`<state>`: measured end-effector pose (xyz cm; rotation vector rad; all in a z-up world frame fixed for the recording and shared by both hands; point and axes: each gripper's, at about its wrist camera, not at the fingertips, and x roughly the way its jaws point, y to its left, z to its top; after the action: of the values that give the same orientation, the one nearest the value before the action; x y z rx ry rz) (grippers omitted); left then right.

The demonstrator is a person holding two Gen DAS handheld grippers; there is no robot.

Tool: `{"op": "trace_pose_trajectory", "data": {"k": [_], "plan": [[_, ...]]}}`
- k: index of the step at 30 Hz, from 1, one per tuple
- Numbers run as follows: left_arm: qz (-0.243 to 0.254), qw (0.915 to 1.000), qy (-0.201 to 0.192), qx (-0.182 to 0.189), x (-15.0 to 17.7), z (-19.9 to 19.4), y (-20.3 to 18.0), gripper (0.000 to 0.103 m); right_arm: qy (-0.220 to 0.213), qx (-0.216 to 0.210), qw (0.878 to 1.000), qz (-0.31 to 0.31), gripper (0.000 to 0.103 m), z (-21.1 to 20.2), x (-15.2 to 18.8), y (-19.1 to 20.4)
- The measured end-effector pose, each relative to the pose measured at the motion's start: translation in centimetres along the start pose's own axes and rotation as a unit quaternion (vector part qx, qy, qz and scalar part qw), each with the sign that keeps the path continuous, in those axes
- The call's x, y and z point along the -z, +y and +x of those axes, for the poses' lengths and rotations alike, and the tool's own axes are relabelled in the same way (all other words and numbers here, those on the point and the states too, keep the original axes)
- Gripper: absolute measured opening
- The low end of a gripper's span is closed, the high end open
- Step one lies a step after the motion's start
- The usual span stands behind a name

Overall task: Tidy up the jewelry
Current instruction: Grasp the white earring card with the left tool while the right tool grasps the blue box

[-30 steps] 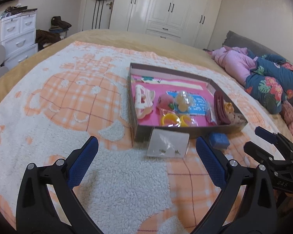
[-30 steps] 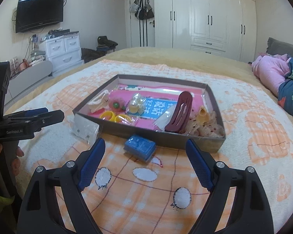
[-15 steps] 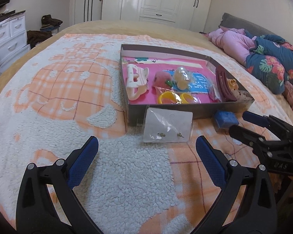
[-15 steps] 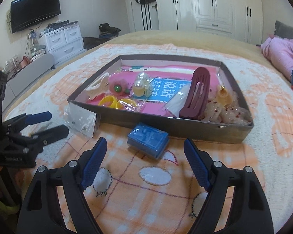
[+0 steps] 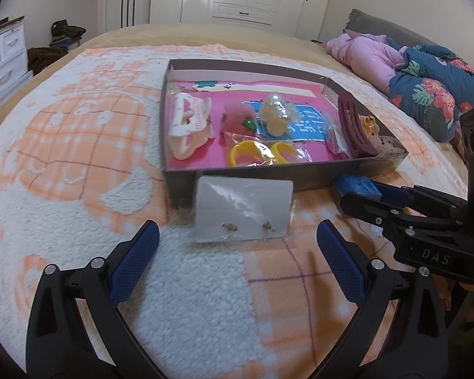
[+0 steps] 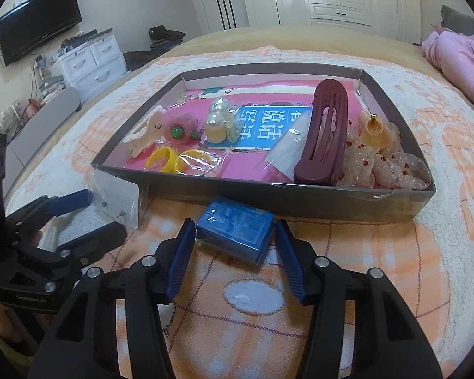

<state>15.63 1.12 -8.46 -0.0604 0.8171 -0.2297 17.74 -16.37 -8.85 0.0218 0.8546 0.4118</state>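
Observation:
A dark cardboard tray (image 5: 186,175) (image 6: 331,200) on the bed holds hair clips, yellow bangles and pearl pieces. A white earring card in a clear bag (image 5: 243,210) (image 6: 118,200) leans on the tray's front wall. My left gripper (image 5: 237,260) is open just in front of the card, apart from it. A small blue box (image 6: 235,232) (image 5: 358,188) lies on the blanket before the tray. My right gripper (image 6: 235,260) has its blue pads on both sides of the box, closed in to its width; I cannot tell if they press it.
A maroon hair clip (image 6: 324,135) and a white claw clip (image 5: 189,123) lie in the tray. The fleece blanket (image 5: 63,164) covers the bed. Folded pink and blue clothes (image 5: 420,72) lie at the right. White drawers (image 6: 91,60) stand left of the bed.
Both grippers moved forward and down. The left one came close to the earring card. The right one narrowed its jaws around the blue box.

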Motion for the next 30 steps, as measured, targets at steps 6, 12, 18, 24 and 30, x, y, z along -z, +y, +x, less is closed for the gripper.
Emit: {"op": "trace_pose_trajectory", "data": {"k": [6,12,18,24,30], "plan": [[-0.007,0.9998,0.012,-0.017,-0.3,1.0,-0.1,0.082,-0.005,-0.001,1.0,-0.005,0.048,-0.3,0.2,0.1],[-0.01,0.9996,0.014,-0.023,-0.4,1.1,0.0,0.071,-0.011,0.002,1.0,-0.003,0.048,-0.7,0.3,-0.1],[-0.016,0.9997,0.009,-0.015,-0.3,0.7,0.3,0.064,-0.025,0.009,0.999,-0.019,0.047,-1.7,0.6,0.4],[-0.019,0.9998,0.004,-0.003,0.1,-0.3,0.3,0.063,-0.037,0.008,0.998,-0.04,0.047,-2.9,1.0,1.1],[-0.017,0.9998,-0.007,0.006,0.4,-1.5,-0.1,0.063,-0.047,0.013,0.997,-0.055,0.047,-4.1,1.4,1.6]]}}
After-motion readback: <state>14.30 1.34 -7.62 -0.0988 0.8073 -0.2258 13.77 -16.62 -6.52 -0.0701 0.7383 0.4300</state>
